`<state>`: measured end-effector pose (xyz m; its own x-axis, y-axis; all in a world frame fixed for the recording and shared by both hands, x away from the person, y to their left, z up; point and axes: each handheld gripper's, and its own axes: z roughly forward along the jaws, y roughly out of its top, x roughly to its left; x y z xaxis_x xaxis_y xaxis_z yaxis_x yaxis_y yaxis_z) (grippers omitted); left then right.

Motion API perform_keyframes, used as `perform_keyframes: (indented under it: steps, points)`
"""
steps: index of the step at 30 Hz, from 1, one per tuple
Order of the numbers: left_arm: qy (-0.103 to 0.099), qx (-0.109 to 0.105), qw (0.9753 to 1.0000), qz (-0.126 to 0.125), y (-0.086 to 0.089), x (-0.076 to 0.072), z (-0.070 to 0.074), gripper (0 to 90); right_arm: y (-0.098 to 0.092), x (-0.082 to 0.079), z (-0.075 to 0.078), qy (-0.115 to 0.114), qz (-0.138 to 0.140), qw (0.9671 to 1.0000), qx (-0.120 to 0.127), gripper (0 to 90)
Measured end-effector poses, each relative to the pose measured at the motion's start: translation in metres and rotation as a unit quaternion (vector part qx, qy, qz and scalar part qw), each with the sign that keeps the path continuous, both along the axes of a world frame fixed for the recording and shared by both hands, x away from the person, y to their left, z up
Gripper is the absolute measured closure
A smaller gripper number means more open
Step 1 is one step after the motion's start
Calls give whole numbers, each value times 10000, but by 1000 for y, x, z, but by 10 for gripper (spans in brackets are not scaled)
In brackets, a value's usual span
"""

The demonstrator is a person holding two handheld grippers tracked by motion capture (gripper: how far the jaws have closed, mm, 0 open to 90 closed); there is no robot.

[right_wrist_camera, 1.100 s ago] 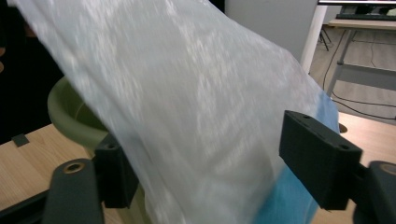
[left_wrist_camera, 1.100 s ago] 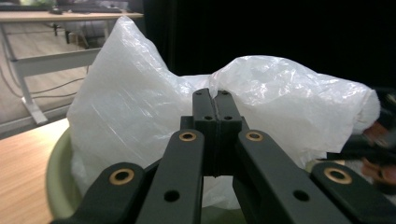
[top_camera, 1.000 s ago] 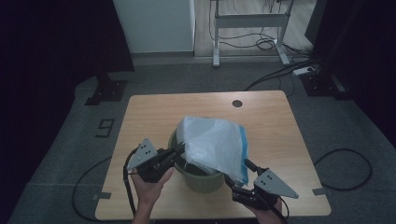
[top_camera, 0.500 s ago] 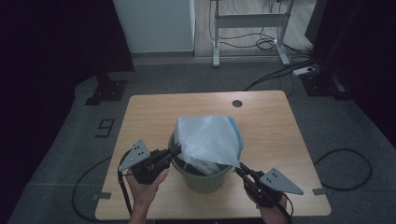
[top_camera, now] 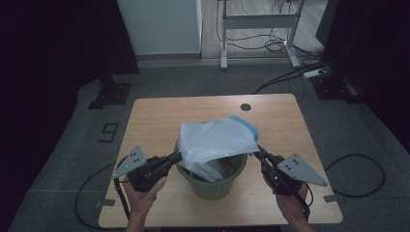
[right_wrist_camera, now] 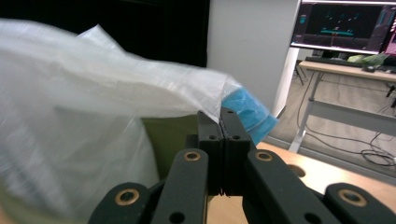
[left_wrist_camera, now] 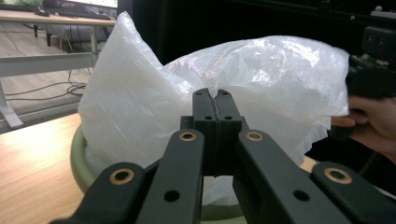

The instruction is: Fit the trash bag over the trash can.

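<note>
Bin liner fitting: white plastic bag [top_camera: 215, 142] spread above green bin [top_camera: 212, 181] near bench [top_camera: 159, 116] front edge. Left gripper [top_camera: 176, 155] at 9 o'clock, right gripper [top_camera: 258, 150] at 3 o'clock of bin, jaws of both clamped shut on bag edges, probably to stretch mouth over rim

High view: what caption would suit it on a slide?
Two hand-held grippers, left gripper and right gripper, stretch a white plastic bag over a green bin.
</note>
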<state>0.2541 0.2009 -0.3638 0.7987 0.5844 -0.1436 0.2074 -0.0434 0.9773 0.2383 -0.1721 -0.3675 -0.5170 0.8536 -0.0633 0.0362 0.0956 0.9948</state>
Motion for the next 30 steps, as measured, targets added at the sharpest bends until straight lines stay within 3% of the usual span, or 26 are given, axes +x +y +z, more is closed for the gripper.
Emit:
perform_keyframes:
  steps: [3, 7, 10, 11, 13, 14, 15, 19, 22, 30]
  points:
    - [5, -50, 10000, 51, 5, 1, 0, 899, -3, 11, 6, 36, -80, 9999, -51, 882]
    - [38, 12, 10000, 76, 4, 3, -2, 899, -9, 28, -2, 244, -181, 9994, -142, 867]
    - [90, -14, 9999, 85, 2, 4, -5, 899, -10, 30, -7, 347, -72, 9994, -55, 794]
    - [114, -26, 9999, 86, 2, 4, -6, 899, -10, 29, -11, 440, -57, 9990, 9, 647]
    - [154, -8, 9998, 108, 1, 4, -8, 899, -12, 23, -11, 419, -66, 9990, 145, 544]
    - [154, -8, 9998, 108, 1, 4, -8, 900, -12, 23, -11, 419, -66, 9990, 145, 544]
    - [160, -8, 9998, 115, 0, 3, -8, 899, -13, 11, -8, 321, -63, 9992, 218, 492]
    - [178, -8, 9998, 124, -5, 4, -8, 899, -13, -6, -2, 248, 113, 9991, 334, 475]
    - [172, 7, 9997, 147, -9, 2, -8, 900, -4, -23, 4, 187, 451, 9983, 315, 475]
    - [234, -39, 9995, 231, -9, 3, -9, 899, 16, -32, -6, 296, 828, 9958, 260, 447]
